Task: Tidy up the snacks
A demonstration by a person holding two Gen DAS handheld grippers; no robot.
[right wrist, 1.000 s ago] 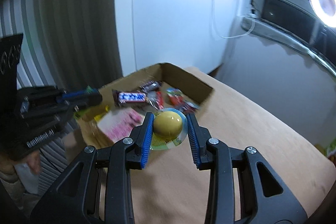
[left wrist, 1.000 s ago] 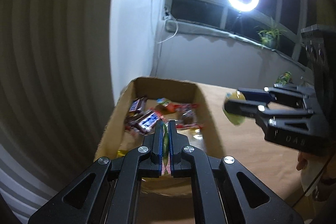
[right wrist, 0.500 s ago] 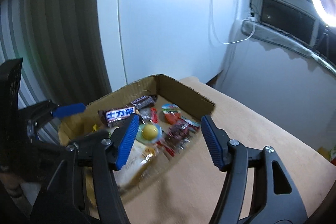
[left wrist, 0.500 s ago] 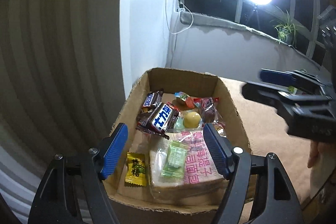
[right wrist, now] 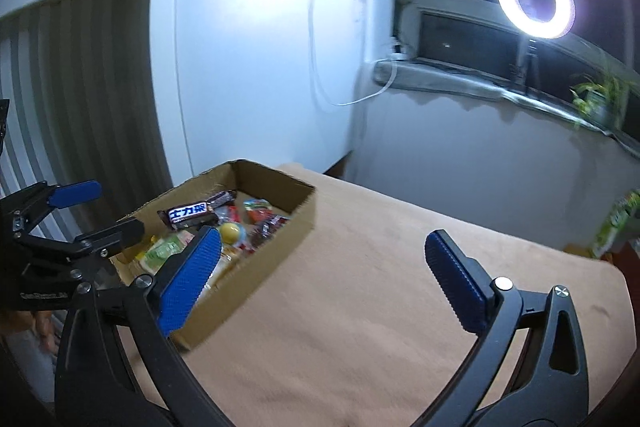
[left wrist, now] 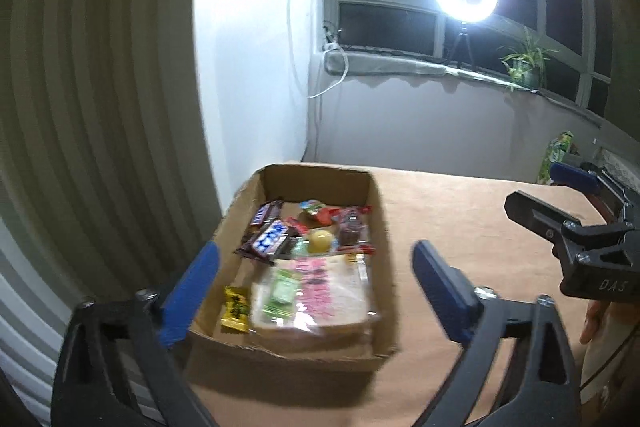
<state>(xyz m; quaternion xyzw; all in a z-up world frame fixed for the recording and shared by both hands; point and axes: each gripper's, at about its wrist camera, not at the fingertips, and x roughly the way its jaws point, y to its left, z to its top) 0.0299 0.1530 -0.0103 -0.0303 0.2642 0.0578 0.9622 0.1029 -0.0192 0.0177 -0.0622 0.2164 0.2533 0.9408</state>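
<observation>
Because the snacks lay gathered in the cardboard box, the left gripper and right gripper both hung spread wide, grasping nothing, above the table.

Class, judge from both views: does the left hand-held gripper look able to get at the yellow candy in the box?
Probably yes. The left hand-held gripper is open above the open-topped box, and the yellow candy lies uncovered in its near corner.
</observation>
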